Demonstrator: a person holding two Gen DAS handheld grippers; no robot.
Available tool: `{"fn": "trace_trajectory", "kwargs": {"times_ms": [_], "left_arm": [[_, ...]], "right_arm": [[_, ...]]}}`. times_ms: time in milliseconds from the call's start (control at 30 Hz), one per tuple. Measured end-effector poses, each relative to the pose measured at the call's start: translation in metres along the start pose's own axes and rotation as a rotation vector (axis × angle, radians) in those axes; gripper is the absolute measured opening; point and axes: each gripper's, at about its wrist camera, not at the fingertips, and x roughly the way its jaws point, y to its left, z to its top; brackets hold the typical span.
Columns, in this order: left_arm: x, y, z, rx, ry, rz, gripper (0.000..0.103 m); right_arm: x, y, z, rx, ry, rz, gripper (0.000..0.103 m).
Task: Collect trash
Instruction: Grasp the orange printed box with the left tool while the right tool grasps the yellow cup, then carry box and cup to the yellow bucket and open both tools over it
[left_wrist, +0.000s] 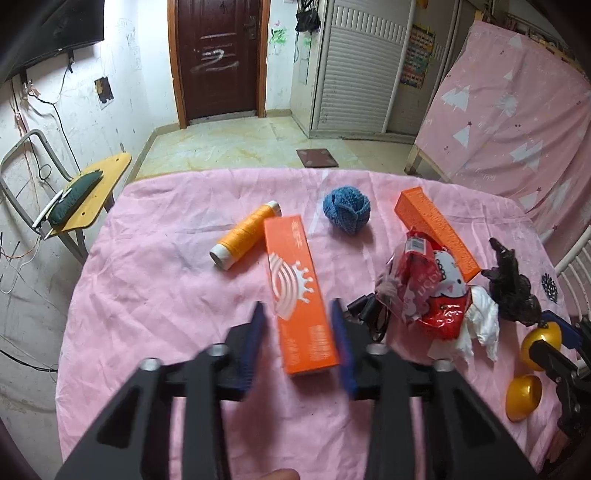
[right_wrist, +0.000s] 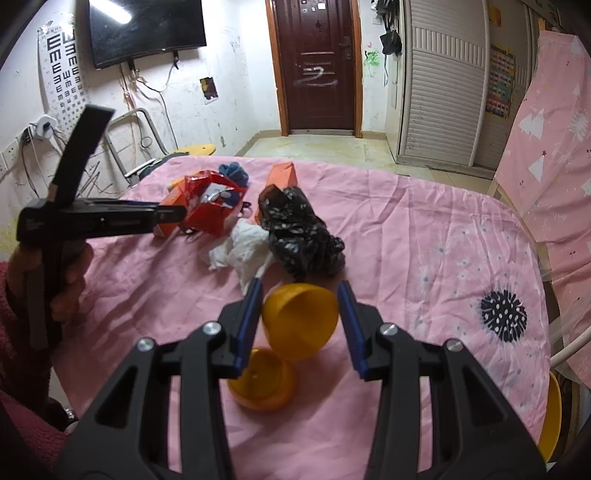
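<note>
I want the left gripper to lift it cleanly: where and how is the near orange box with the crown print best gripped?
Grip the orange box across its narrow width, near its close end. It lies flat and runs away from the left gripper, whose open fingers already flank its long sides. Come straight down from above and close there.

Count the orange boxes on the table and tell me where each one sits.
2. The near orange box lies between the left gripper's open fingers. The far orange box lies behind the red snack bag, right of the blue knitted ball. Clutter may hide more.
</note>
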Motion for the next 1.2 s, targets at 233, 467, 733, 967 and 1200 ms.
{"fn": "trace_trajectory", "kwargs": {"times_ms": [233, 467, 733, 967, 1200], "left_arm": [[-0.026, -0.008, -0.006, 0.009, -0.088, 0.047, 0.016], [-0.075, -0.026, -0.004, 0.015, -0.204, 0.049, 0.016], [-0.116, -0.089, -0.001, 0.067, -0.266, -0.074, 0.016], [-0.125, -0.181, -0.005, 0.19, -0.249, -0.223, 0.016], [-0.113, -0.276, -0.016, 0.288, -0.183, -0.348, 0.016]], "right_arm": [[-0.01, -0.003, 0.0, 0.008, -0.042, -0.01, 0.04], [-0.031, -0.02, -0.005, 0.048, -0.107, -0.012, 0.04], [-0.071, -0.068, -0.022, 0.146, -0.183, -0.072, 0.04], [-0.114, -0.125, -0.046, 0.251, -0.231, -0.211, 0.04], [-0.152, -0.174, -0.069, 0.338, -0.262, -0.356, 0.04]]}}
